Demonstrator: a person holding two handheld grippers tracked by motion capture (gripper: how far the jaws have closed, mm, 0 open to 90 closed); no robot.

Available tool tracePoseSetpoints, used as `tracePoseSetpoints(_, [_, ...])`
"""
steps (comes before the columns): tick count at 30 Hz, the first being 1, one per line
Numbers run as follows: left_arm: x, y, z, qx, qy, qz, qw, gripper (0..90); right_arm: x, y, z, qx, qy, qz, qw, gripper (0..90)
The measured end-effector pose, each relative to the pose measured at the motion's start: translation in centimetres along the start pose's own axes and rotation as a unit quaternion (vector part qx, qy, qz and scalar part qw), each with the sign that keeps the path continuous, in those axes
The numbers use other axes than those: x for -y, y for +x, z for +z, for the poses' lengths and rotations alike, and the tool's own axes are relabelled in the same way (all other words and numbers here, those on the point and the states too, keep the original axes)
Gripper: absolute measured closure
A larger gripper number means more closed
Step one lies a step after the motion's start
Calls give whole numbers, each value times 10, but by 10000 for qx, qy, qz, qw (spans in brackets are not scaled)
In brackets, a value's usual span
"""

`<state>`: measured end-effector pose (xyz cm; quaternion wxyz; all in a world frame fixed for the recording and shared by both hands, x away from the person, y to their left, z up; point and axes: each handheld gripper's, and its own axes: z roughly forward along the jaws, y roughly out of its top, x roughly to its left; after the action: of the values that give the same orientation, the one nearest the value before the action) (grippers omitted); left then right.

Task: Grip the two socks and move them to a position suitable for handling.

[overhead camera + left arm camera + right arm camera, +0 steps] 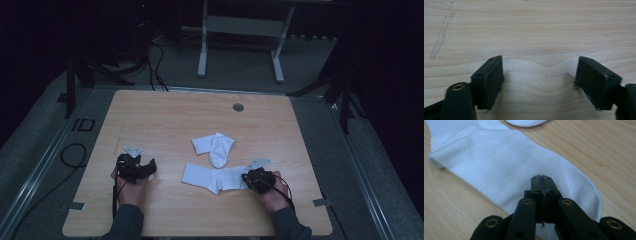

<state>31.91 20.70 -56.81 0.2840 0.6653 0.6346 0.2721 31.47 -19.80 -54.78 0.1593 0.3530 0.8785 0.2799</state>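
Observation:
A white sock (212,177) (506,162) lies flat across the near middle of the wooden table (165,115). A second white sock (215,145) (524,122), folded, lies just beyond it and overlaps its far edge. My right gripper (246,178) (541,178) is shut, its pads pressed together over the flat sock's right end; I see no fabric bunched between them. My left gripper (146,169) (540,72) rests at the near left, well clear of both socks. Its jaws stand open over bare wood, with nothing between them.
A round grey cable port (238,107) sits near the table's far edge. A pale scuff (441,35) marks the wood ahead of the left gripper. Beyond the table stand white frame legs (202,50). Black cables (72,155) lie on the floor at the left.

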Motion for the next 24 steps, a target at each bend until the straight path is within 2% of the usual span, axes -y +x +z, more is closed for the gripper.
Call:
tracePoseSetpoints(3, [0, -3, -4, 59, 20, 58, 10000, 350, -1, 3, 0, -47, -10, -40, 10000, 885])
tracePoseSetpoints(5, [0, -6, -8, 167, 72, 164, 9997, 519, -1, 8, 0, -126, -14, -83, 9999, 881])
tracePoseSetpoints(7, [0, -9, -10, 235, 117, 221, 9994, 602, -2, 13, 1, -192, -33, -135, 9997, 874])
tracePoseSetpoints(9, [0, -10, -10, 259, 129, 235, 9993, 659, -3, 19, 2, -271, -70, -147, 9995, 871])
tracePoseSetpoints(10, [1, -12, -12, 371, 166, 294, 9987, 672, -4, 22, 3, -301, -87, -161, 9994, 871])
tracePoseSetpoints(12, [1, -13, -13, 541, 181, 279, 9980, 686, -5, 28, 4, -360, -113, -236, 9990, 872])
tracePoseSetpoints(14, [1, -14, -14, 710, 218, 297, 9968, 743, -7, 33, 5, -405, -134, -301, 9986, 873])
tracePoseSetpoints(16, [1, -18, -17, 847, 139, 321, 9958, 805, -9, 37, 6, -436, -148, -355, 9983, 873])
tracePoseSetpoints(20, [0, -33, -31, 1108, -139, 562, 9922, 892, -11, 43, 8, -521, -189, -381, 9977, 873])
tracePoseSetpoints(24, [3, -58, -41, 1418, -244, 954, 9850, 894, -13, 51, 10, -569, -226, -473, 9970, 873])
